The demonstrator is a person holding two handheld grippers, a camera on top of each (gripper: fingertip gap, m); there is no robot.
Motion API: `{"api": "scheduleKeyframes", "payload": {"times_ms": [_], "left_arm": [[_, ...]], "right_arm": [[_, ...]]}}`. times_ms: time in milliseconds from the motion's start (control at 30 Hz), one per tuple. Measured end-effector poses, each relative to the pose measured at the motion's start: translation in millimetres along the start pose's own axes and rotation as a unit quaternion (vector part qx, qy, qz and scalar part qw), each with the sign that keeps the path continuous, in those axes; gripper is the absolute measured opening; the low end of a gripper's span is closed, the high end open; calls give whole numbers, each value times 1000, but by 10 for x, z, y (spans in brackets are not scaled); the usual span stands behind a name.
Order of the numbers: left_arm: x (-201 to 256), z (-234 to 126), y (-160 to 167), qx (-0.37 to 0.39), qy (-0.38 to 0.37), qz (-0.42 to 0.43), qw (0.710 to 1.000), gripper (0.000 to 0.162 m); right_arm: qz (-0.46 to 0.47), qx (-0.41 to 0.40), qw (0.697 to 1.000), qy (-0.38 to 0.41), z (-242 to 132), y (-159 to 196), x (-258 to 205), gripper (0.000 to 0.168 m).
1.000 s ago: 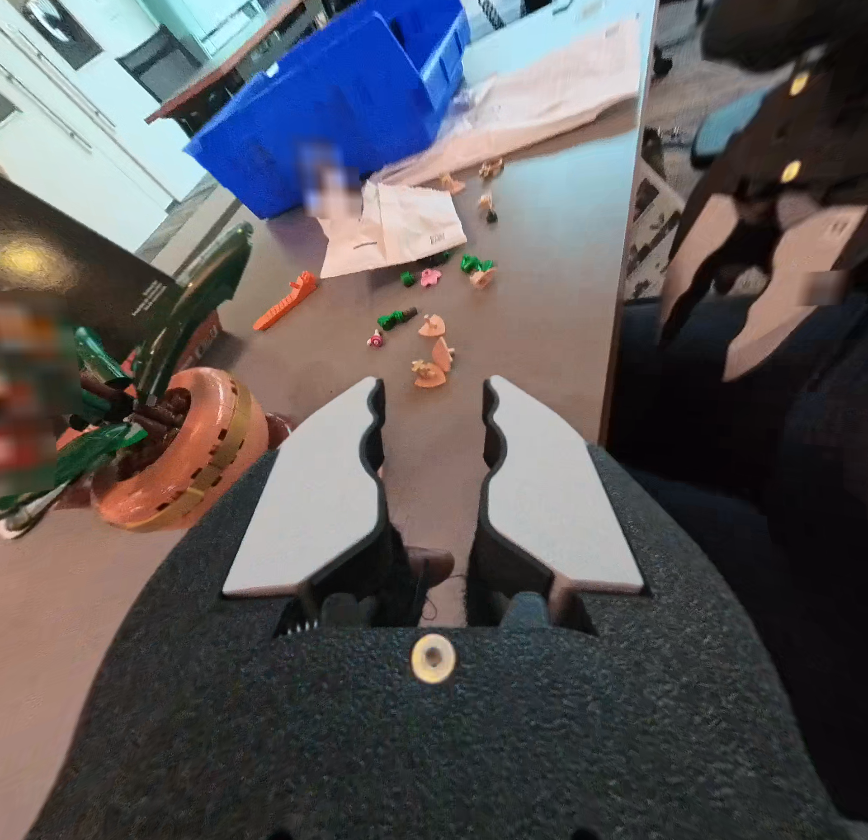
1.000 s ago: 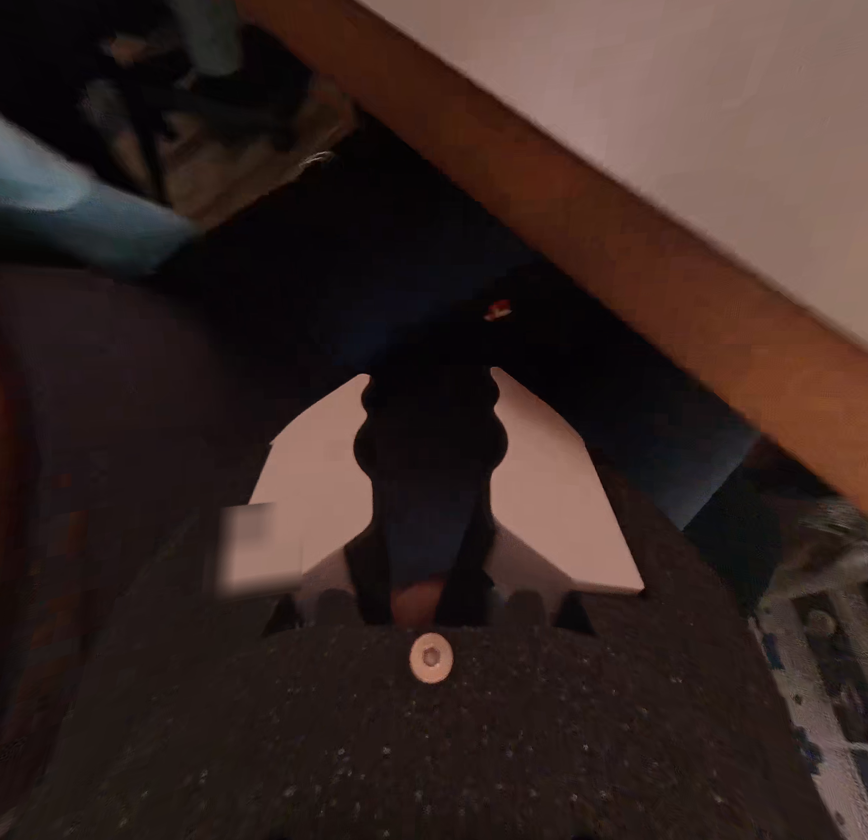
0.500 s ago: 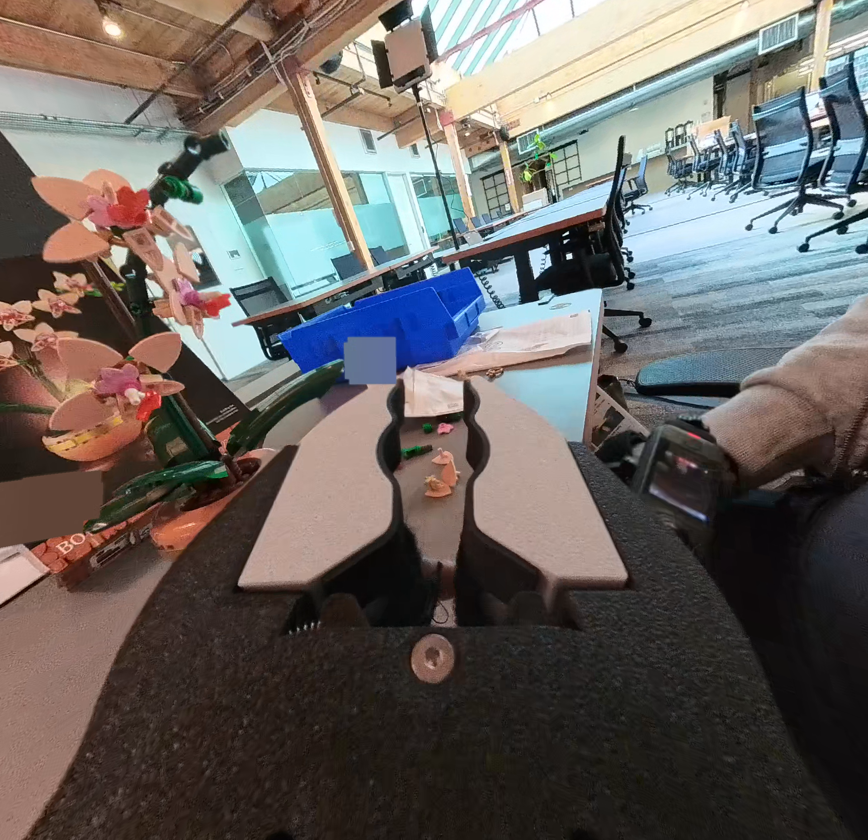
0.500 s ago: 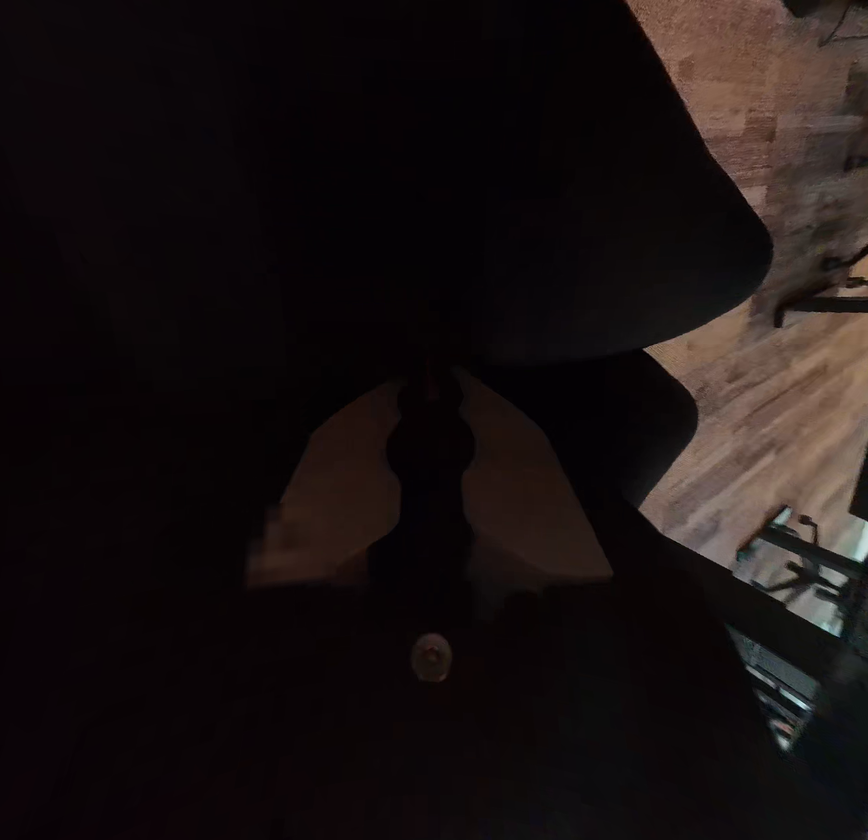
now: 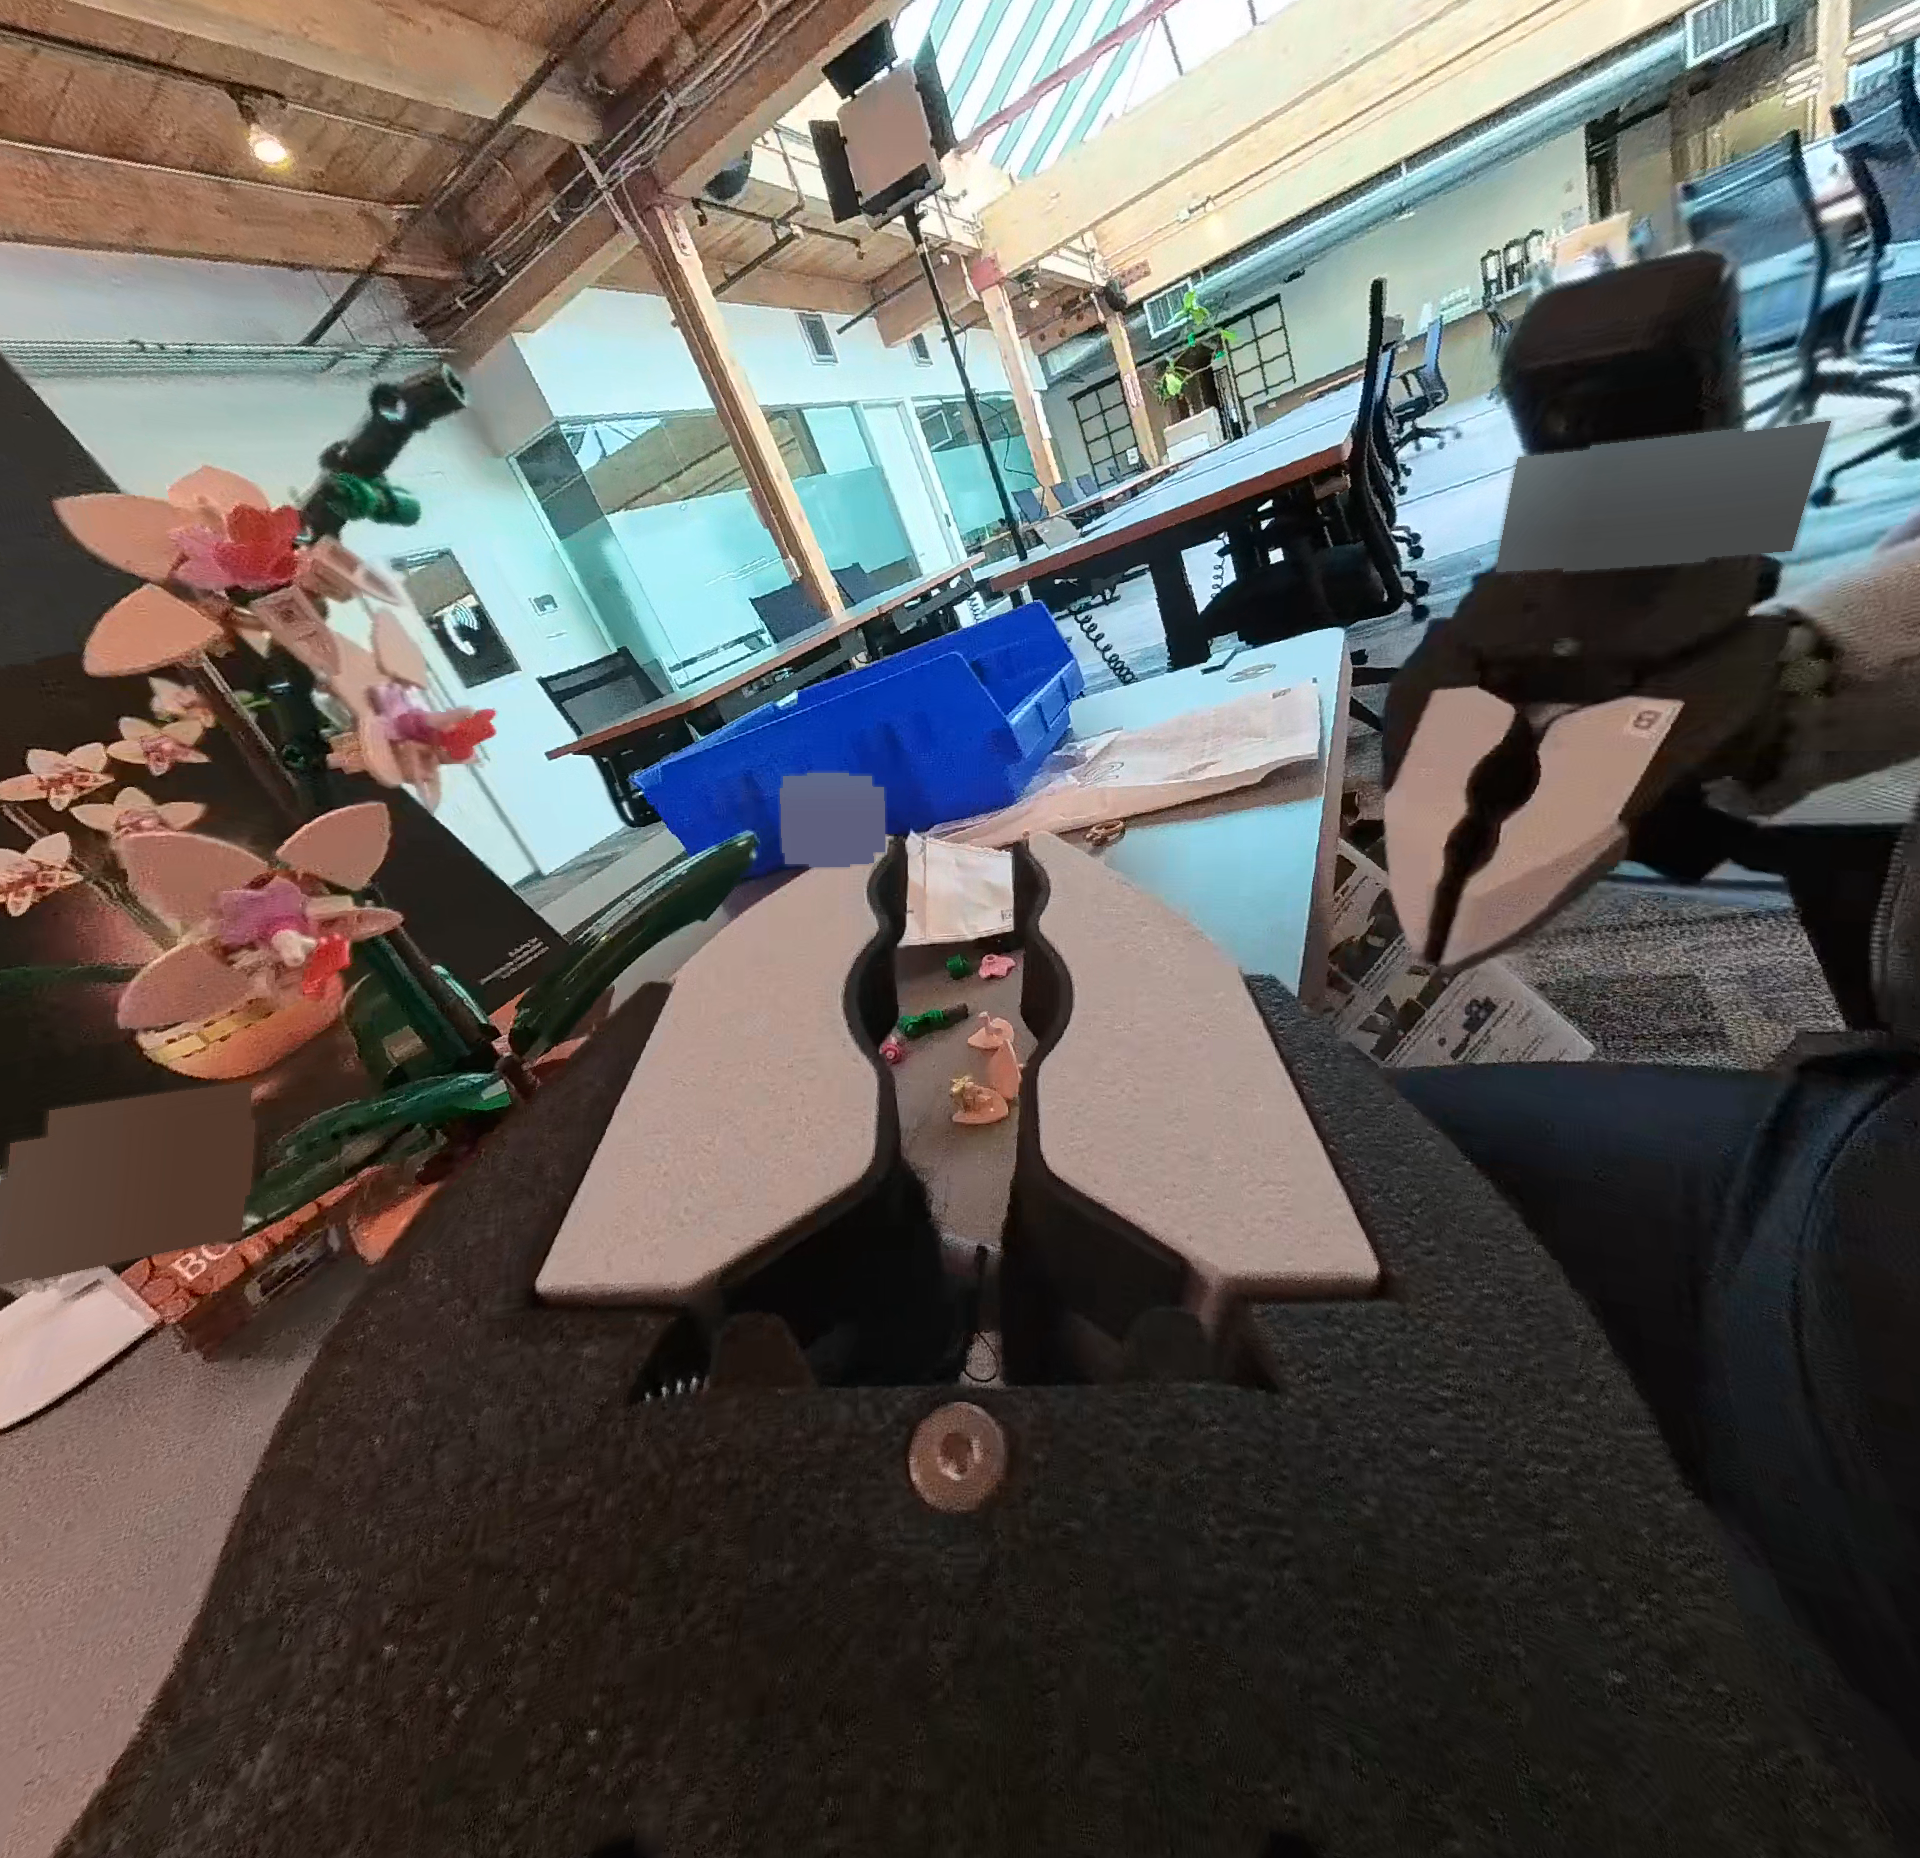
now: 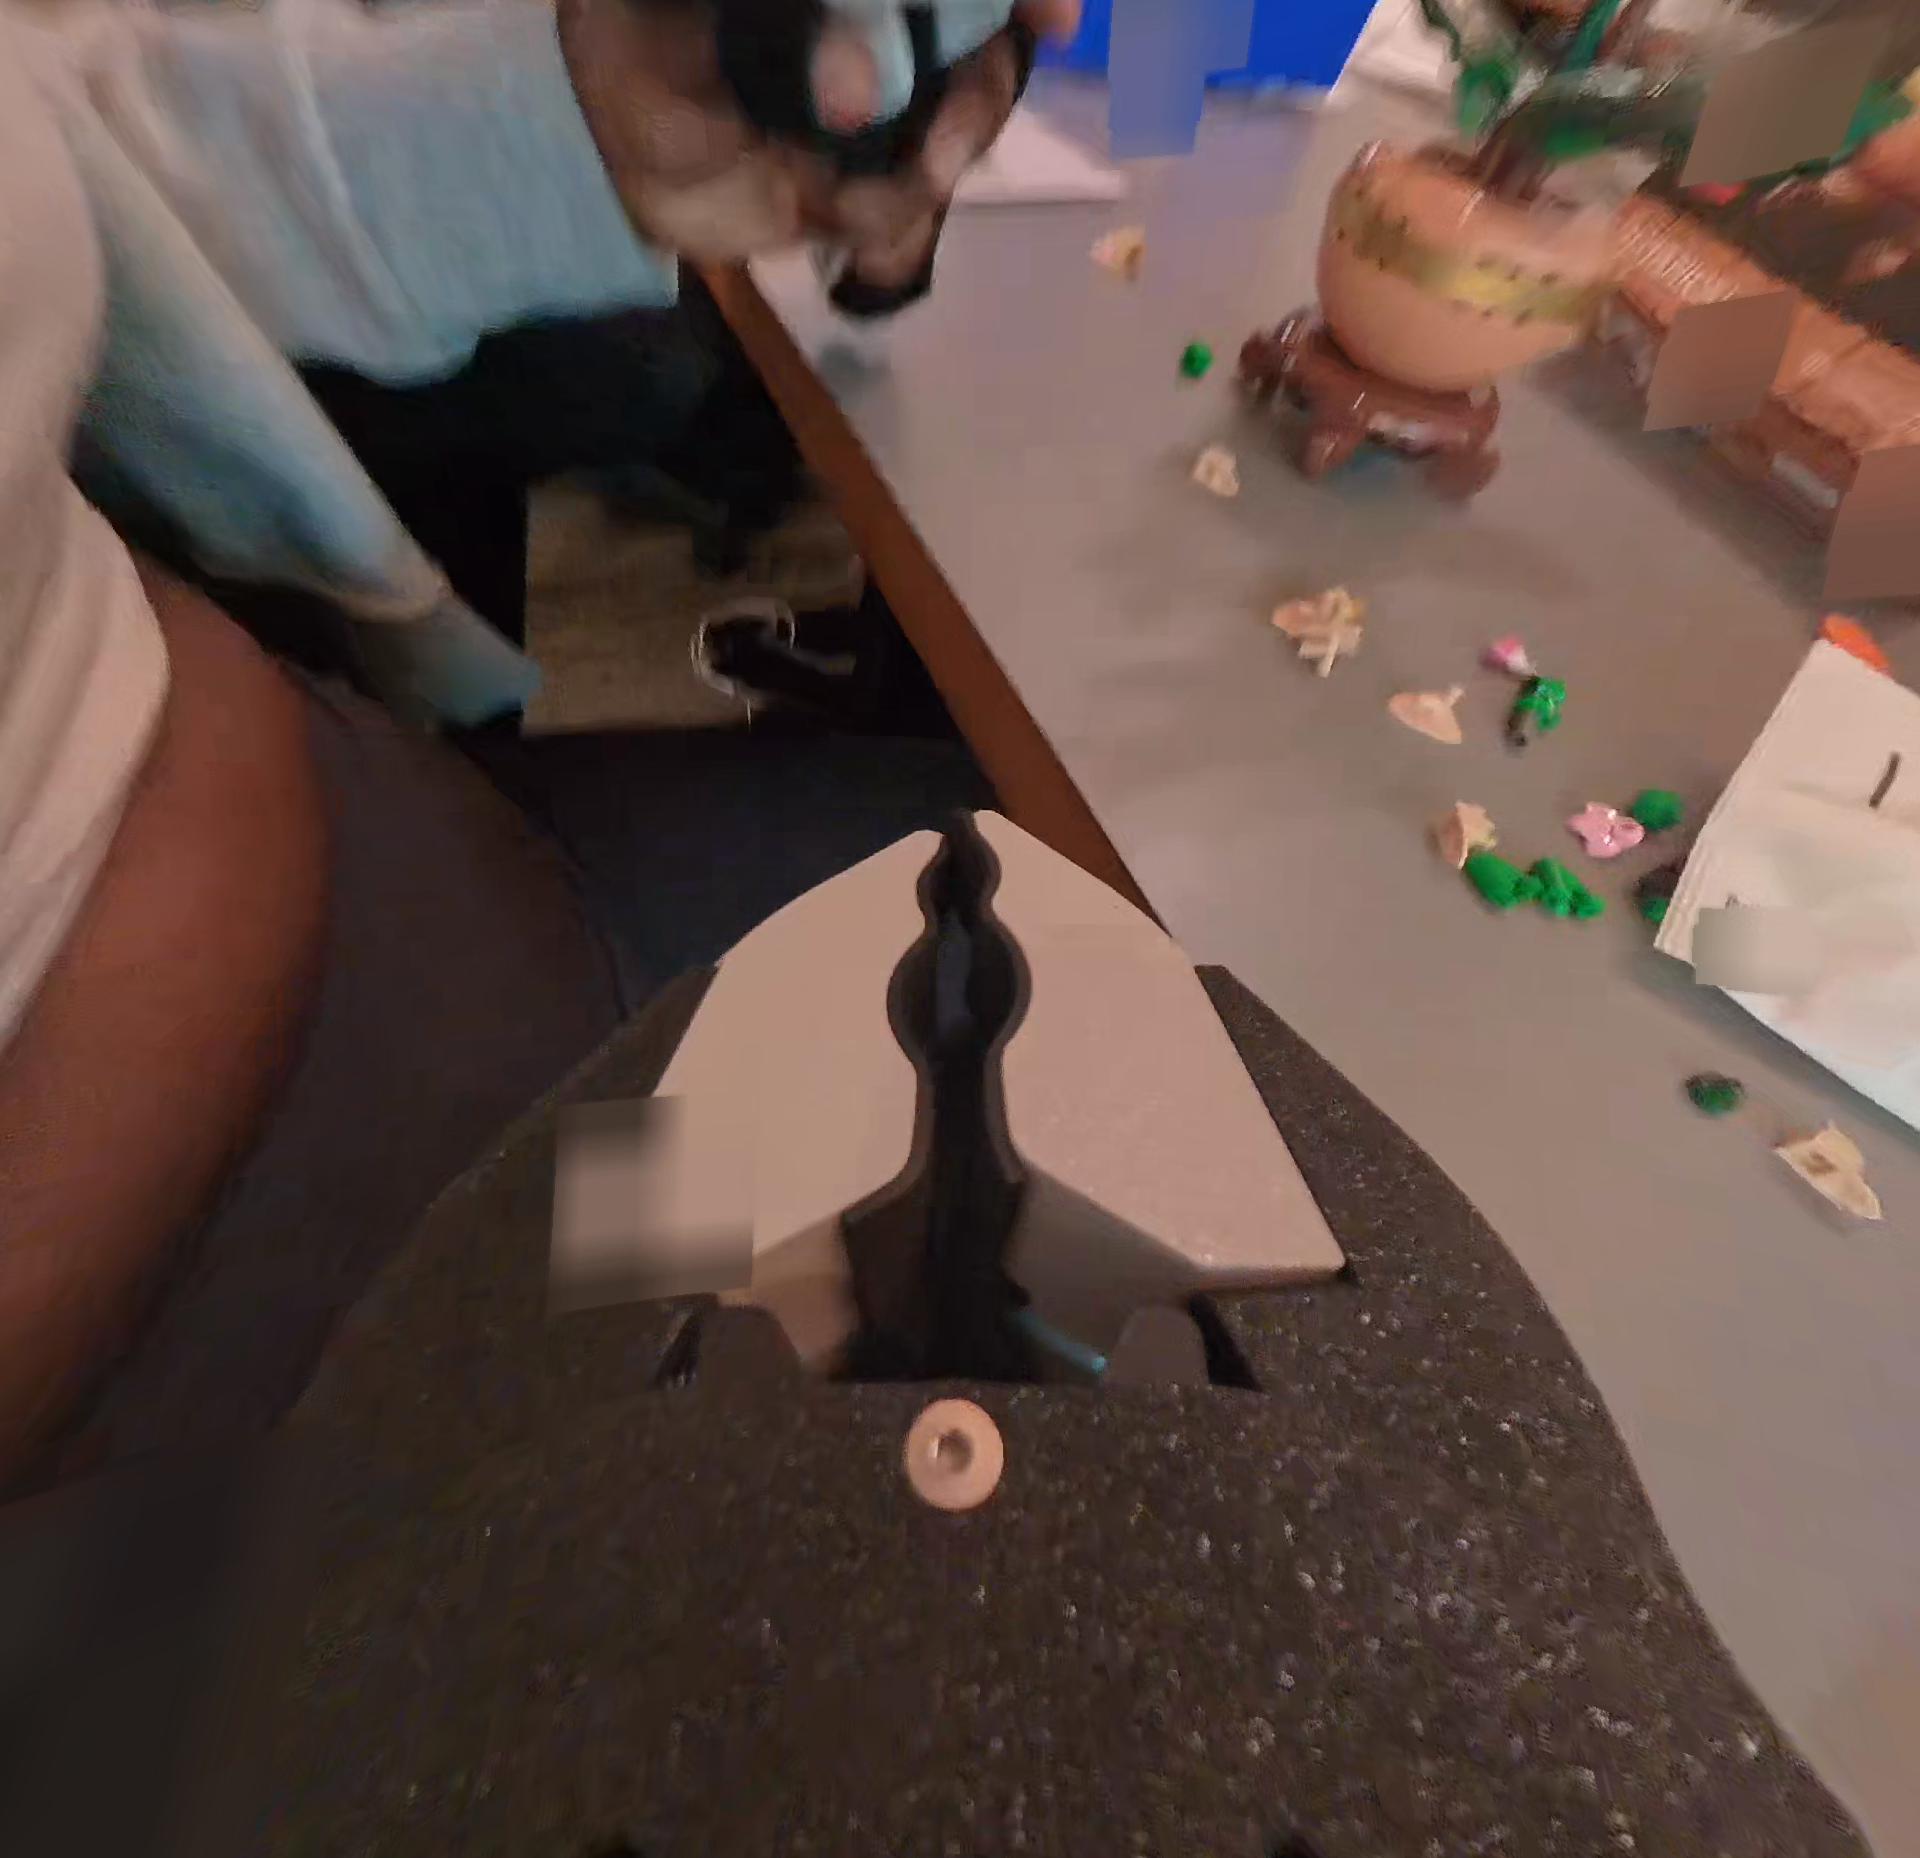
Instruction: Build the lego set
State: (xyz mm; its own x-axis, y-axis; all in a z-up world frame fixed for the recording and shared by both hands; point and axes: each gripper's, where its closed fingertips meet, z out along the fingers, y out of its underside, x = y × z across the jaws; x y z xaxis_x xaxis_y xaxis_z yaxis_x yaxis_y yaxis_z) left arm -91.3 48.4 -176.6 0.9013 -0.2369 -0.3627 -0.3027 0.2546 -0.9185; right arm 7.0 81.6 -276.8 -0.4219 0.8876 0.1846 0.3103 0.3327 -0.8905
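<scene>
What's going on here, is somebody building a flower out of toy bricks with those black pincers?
Yes. A person holds a gripper in each hand over a grey table. A partly built lego orchid stands in its pot, with loose petal and leaf pieces scattered nearby. Neither gripper holds anything now: the left gripper is open above the table's near end, and the right gripper is shut, off the table edge.

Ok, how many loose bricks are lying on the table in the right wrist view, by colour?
Cream pieces: 6
Green pieces: 6, though blur makes the clustered ones uncertain
Pink pieces: 2
Orange piece: 1, partly hidden
Total: 15
</scene>
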Motion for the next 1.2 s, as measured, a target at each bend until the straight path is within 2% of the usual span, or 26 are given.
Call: {"api": "scheduleKeyframes", "payload": {"times_ms": [33, 67, 100, 133, 233, 267, 333, 467, 567, 667, 833, 1000, 1133, 1200], "left_arm": [[18, 12, 6, 1, 4, 2, 1000, 18], [40, 23, 19, 1, 10, 3, 1000, 18], [58, 32, 36, 0, 15, 5, 1000, 18], [67, 40, 45, 0, 17, 7, 1000, 18], [94, 47, 55, -1, 23, 17, 1000, 17], [108, 41, 63, -2, 26, 26, 999, 16], [110, 37, 84, -11, 23, 52, 998, 16], [37, 104, 74, -24, 9, 118, 993, 16], [-12, 66, 102, -18, -17, 110, 994, 16], [38, -87, -33, -3, -38, 103, 994, 15], [347, -352, -182, -11, -54, 104, 993, 15], [879, -524, -331, -34, -35, 119, 992, 15], [1190, -604, -345, -74, -35, 157, 984, 15], [1310, -646, -348, -80, -31, 157, 984, 15]], "right_arm": [[-27, -31, 999, 10, 29, 152, 38, 0], [-63, -64, 995, 38, 77, 348, 102, 6], [-99, -96, 989, 59, 138, 556, 142, 18], [-122, -124, 983, 61, 201, 754, 127, 19], [-79, -144, 981, 99, 321, 1092, 179, 22], [-44, -151, 982, 104, 331, 1172, 185, 29], [-26, -146, 983, 112, 319, 1160, 199, 34], [-81, -87, 987, 111, 310, 960, 194, 27], [-93, -67, 987, 114, 306, 864, 134, 24], [-87, -73, 987, 115, 269, 835, 48, 22], [-38, -90, 989, 113, 174, 967, -163, 32], [-38, -112, 987, 110, 145, 980, -333, 41], [-41, -150, 982, 109, 213, 1164, -263, 44], [-43, -183, 979, 82, 303, 1326, -207, 41]]}}
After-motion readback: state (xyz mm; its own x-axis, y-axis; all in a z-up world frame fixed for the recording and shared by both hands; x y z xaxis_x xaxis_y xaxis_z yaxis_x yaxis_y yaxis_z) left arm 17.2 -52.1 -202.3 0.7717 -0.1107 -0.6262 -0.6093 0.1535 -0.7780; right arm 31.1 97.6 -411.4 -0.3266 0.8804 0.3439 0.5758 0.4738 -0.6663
